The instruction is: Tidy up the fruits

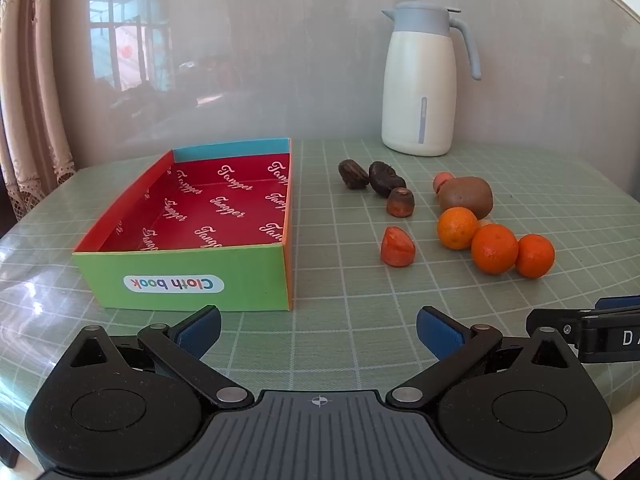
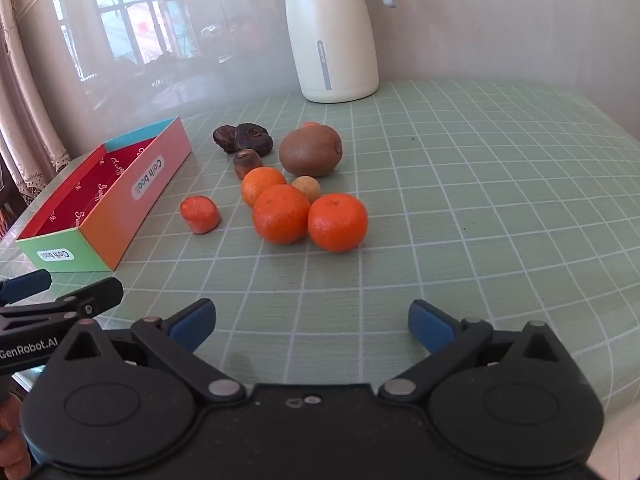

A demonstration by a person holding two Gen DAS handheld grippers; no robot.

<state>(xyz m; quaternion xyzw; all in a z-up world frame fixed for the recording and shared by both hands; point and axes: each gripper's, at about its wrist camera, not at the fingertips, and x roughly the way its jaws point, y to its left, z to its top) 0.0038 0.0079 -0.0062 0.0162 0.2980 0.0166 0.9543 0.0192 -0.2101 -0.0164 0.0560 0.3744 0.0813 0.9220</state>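
A colourful open box point(image 1: 188, 276) with a red, empty inside stands on the left of the table; it also shows in the right wrist view point(image 2: 116, 216). To its right lie three mandarins point(image 1: 494, 248) point(image 2: 282, 214), a brown kiwi point(image 1: 466, 196) point(image 2: 310, 150), three dark dried fruits point(image 1: 384, 178) point(image 2: 246, 138), an orange carrot piece point(image 1: 396, 246) point(image 2: 200, 214) and a small yellowish fruit point(image 2: 306, 188). My left gripper point(image 1: 318, 328) is open and empty, in front of the box. My right gripper point(image 2: 310, 322) is open and empty, short of the mandarins.
A white thermos jug point(image 1: 420, 84) point(image 2: 332, 36) with a grey-blue lid stands at the back by the wall. A green checked cloth point(image 1: 340, 300) covers the table. A curtain point(image 1: 28, 100) hangs at the left. The other gripper's arm point(image 2: 60, 304) shows at the left.
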